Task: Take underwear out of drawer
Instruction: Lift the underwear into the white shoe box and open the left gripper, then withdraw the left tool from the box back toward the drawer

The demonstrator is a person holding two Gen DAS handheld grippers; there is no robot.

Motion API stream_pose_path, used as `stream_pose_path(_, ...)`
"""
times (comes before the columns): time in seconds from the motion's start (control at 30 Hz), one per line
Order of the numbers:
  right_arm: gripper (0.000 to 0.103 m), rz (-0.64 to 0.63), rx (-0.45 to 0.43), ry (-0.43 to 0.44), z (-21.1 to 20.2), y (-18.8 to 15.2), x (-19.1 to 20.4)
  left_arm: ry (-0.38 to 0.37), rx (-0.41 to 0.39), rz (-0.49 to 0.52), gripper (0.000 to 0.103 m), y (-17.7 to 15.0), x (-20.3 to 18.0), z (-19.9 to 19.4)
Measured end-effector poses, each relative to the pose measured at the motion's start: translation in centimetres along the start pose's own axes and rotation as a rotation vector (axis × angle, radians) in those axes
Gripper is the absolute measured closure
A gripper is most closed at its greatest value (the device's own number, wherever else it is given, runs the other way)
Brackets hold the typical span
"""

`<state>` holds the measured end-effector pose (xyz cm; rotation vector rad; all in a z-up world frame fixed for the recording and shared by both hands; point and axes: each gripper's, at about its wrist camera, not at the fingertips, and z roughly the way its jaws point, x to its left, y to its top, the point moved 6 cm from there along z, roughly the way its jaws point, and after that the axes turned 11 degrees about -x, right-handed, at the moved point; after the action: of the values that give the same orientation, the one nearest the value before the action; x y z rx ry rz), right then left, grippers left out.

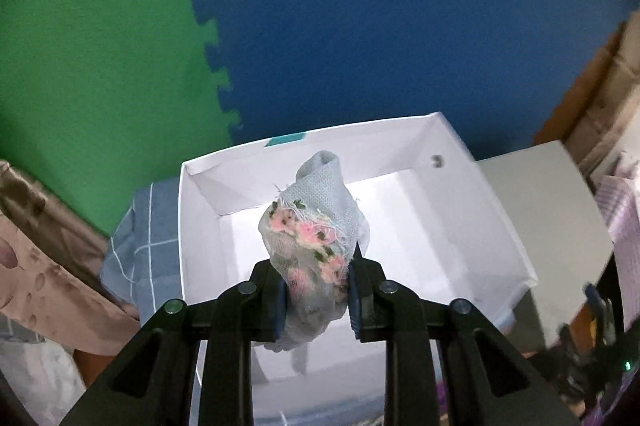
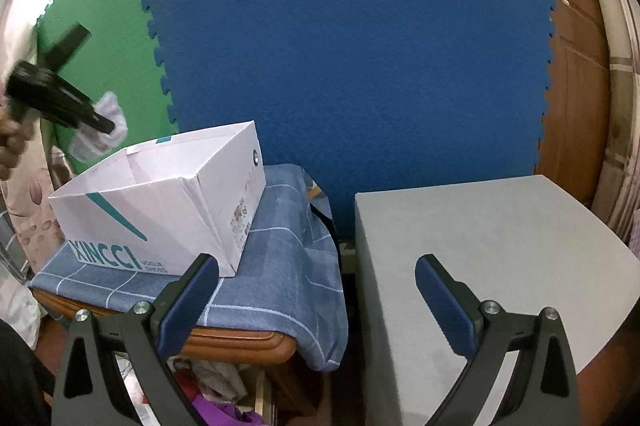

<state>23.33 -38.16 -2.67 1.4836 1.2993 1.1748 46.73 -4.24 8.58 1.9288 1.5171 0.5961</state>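
Left wrist view: the left gripper is clamped on the underwear, a pale mesh bundle with pink flowers bunched between the two blue pads. The bundle is lifted above the open white shoebox, which serves as the drawer; the box's inside shows only bare white floor below the cloth. The box sits on a blue checked cloth, visible just left of the box. A grey block stands right of the box. Behind the box are a blue foam mat and a green foam mat.

Right wrist view: the right gripper has its fingers spread wide with nothing between them, low in front of the box and the grey block. The left gripper appears up and left of the box, pinching the white underwear clear of the box's rim. The blue checked cloth drapes over a wooden table edge beneath the box.
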Motion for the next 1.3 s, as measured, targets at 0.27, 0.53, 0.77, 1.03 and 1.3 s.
stream_pose_path(0.27, 0.002, 0.022, 0.023, 0.0, 0.3, -0.3, -0.6, 0.071, 0.129, 0.003, 0.081, -1.3, 2.5, 6.6)
stream_pose_path(0.53, 0.002, 0.007, 0.036, 0.012, 0.5, -0.7, -0.1, 0.113, 0.225, -0.014, 0.075, -2.5, 4.0, 10.4)
stream_pose_path(0.77, 0.002, 0.016, 0.042, 0.013, 0.4, -0.7, -0.2, 0.152, 0.236, -0.013, 0.071, -2.5, 4.4, 11.9)
stream_pose_path(1.03, 0.002, 0.008, 0.046, 0.014, 0.3, -0.8, -0.1, 0.192, 0.231, 0.035, 0.053, -2.2, 3.9, 12.6)
stream_pose_path(1.3, 0.002, -0.001, 0.063, 0.053, 0.4, -1.2, 0.6, 0.223, 0.038, 0.16, 0.032, -0.3, 1.2, 8.1)
